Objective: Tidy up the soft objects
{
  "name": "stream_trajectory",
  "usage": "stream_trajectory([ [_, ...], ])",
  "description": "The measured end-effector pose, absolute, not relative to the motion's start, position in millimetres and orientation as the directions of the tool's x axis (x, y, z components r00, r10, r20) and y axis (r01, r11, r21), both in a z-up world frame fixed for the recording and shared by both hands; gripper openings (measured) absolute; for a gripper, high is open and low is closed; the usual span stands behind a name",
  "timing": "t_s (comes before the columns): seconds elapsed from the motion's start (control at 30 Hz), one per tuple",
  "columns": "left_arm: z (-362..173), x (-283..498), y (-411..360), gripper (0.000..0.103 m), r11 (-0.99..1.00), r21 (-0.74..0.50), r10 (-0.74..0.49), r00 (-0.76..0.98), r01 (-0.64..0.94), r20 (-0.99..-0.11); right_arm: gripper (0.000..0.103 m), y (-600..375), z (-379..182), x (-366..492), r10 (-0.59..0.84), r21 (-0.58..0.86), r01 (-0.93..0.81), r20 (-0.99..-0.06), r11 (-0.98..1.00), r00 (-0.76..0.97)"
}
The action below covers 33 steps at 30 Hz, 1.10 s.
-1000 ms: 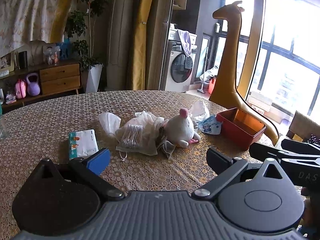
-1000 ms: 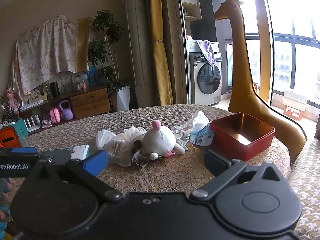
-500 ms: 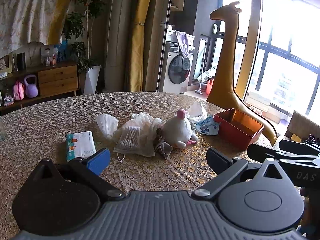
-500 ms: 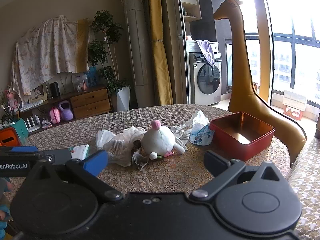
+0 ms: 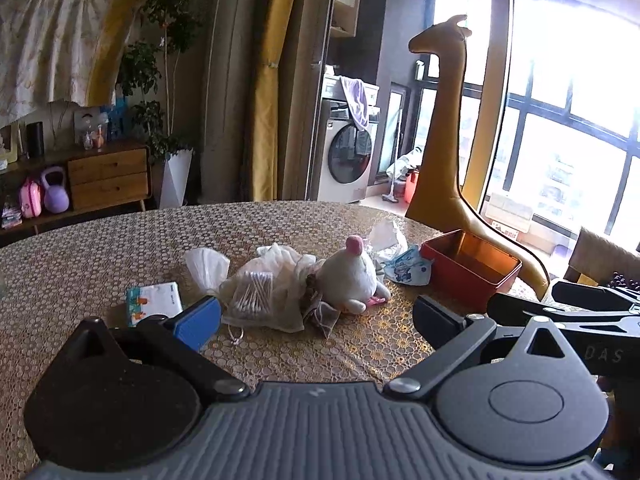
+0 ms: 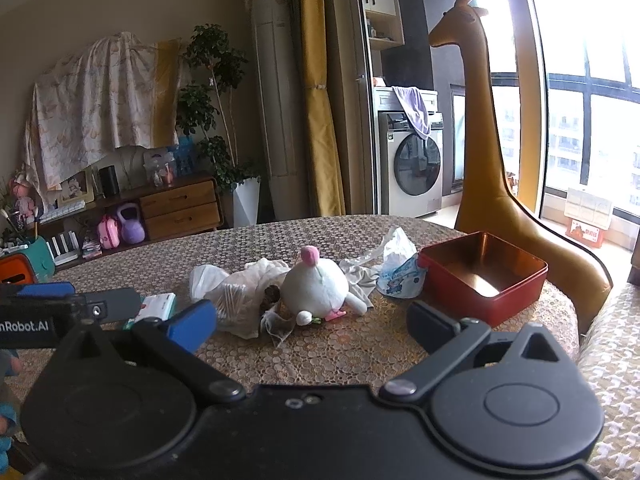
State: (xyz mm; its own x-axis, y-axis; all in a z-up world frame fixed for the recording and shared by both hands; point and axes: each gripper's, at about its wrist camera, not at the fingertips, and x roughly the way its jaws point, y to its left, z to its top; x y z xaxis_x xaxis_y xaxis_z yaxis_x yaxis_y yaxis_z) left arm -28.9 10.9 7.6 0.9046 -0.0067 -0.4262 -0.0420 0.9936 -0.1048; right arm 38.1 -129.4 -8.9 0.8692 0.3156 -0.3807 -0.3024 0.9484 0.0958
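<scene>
Plush toy (image 5: 352, 280) beyond both spread jaws

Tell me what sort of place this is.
Most likely a home living and dining area: a washing machine by the window, a wooden sideboard with toys, and a potted plant.

Bare tablecloth (image 5: 340, 352) lies between the pile of soft things and both grippers, so the near side of the table is free to pass over. The pile runs left to right as one crowded band: tissue pack (image 5: 154, 302), white tissue (image 5: 208, 266), bag of cotton swabs (image 5: 256, 296), plush toy (image 5: 352, 278) and face mask (image 5: 408, 270), mostly touching or overlapping. The red box (image 6: 484, 284) stands just beside the mask, its top open. Behind it the tall giraffe figure (image 6: 476, 128) blocks the far right edge. The table beyond the pile is bare
</scene>
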Motion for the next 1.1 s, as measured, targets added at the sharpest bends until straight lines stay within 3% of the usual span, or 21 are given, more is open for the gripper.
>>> stream_trajectory([
  [0.63,12.7,38.9,18.1,0.103,0.992,-0.123,-0.022,0.913,-0.031,-0.408,0.102,-140.2,9.5,93.3,0.272,0.075,-0.263,-0.352,0.962,0.896],
  [1.1,-13.4,109.4,42.2,0.103,0.998,-0.065,-0.007,0.885,-0.026,-0.465,0.101,-163.6,-10.8,170.4,0.271,0.022,-0.296,-0.469,0.955,0.840],
])
